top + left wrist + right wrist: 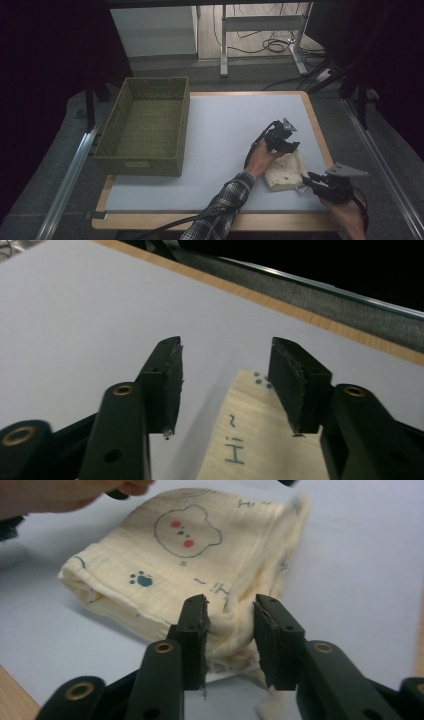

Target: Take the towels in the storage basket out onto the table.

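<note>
A folded cream cloth [286, 172] printed with bears and paw marks lies at the right of the white mat. My left gripper [290, 148] hovers over its far edge; in the left gripper view its jaws [226, 355] stand open above the cloth [255, 435] without touching it. My right gripper [308, 178] reaches the cloth's near right corner. In the right gripper view a bunched fold of the cloth [190, 545] sits between the jaws [231, 605], which stand slightly apart and loose around it.
A green woven basket [184, 125], empty, stands on the left of the mat [225, 130]. The table's wooden edge [320, 130] runs close to the cloth on the right. A hand [50, 495] shows beyond the cloth in the right gripper view.
</note>
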`<state>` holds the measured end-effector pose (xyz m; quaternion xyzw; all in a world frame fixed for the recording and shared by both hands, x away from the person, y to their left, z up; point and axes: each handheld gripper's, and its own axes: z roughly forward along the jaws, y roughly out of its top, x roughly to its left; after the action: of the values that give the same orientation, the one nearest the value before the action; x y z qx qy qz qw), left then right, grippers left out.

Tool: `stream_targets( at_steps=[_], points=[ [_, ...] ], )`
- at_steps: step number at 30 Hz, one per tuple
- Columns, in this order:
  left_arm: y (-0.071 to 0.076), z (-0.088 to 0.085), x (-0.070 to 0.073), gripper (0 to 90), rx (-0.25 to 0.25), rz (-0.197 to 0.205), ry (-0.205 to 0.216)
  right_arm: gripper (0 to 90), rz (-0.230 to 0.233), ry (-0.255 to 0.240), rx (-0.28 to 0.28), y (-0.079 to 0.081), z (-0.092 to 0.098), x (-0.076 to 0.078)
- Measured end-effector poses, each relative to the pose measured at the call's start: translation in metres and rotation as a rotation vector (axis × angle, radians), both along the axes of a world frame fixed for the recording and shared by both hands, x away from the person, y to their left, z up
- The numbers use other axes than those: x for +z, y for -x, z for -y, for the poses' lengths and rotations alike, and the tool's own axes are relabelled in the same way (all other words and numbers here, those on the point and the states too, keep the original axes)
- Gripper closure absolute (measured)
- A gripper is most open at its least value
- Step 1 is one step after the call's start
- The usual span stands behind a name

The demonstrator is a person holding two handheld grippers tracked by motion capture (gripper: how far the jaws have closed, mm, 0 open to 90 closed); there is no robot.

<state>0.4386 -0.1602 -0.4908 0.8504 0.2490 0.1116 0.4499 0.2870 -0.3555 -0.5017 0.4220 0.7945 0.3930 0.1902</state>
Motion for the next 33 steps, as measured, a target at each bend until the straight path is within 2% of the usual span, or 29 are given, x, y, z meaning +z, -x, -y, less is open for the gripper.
stream_targets(
  at_steps=[3, 5, 7, 10, 14, 16, 18, 23, 26, 29, 33],
  points=[
    [0.004, -0.010, 0.008, 41.1, 0.009, 0.009, 0.014, 62.2, 0.020, 0.005, -0.016, 0.002, 0.005, 0.008],
    [0.007, -0.020, 0.012, 39.3, 0.010, 0.013, 0.000, 60.9, 0.032, 0.007, -0.030, 0.003, 0.007, 0.013],
    [0.011, -0.030, 0.013, 38.7, 0.017, 0.018, -0.012, 59.1, 0.046, 0.005, -0.038, 0.001, 0.008, 0.018],
    [0.015, -0.048, 0.010, 38.5, 0.036, 0.001, -0.020, 55.7, 0.046, 0.011, -0.045, -0.005, 0.004, 0.020],
    [0.018, -0.071, 0.000, 38.9, 0.063, -0.033, -0.033, 53.5, 0.020, 0.049, -0.048, -0.013, -0.005, 0.011],
    [0.019, -0.080, -0.006, 39.4, 0.081, -0.053, -0.025, 53.4, 0.005, 0.076, -0.064, -0.016, -0.005, 0.004],
    [0.019, -0.088, -0.015, 39.8, 0.091, -0.081, -0.020, 53.3, -0.015, 0.075, -0.084, -0.016, -0.001, -0.002],
    [0.020, -0.092, -0.028, 41.2, 0.093, -0.110, -0.038, 51.1, -0.051, 0.076, -0.100, -0.015, 0.004, -0.012],
    [0.018, -0.092, -0.034, 41.4, 0.103, -0.112, -0.049, 51.4, -0.081, 0.040, -0.101, -0.016, 0.005, -0.017],
    [0.019, -0.089, -0.039, 42.3, 0.104, -0.104, -0.093, 51.9, -0.086, 0.032, -0.111, -0.015, 0.005, -0.018],
    [0.021, -0.091, -0.043, 47.6, 0.082, -0.112, -0.065, 59.0, -0.100, 0.040, -0.107, -0.015, 0.002, -0.016]
  ],
)
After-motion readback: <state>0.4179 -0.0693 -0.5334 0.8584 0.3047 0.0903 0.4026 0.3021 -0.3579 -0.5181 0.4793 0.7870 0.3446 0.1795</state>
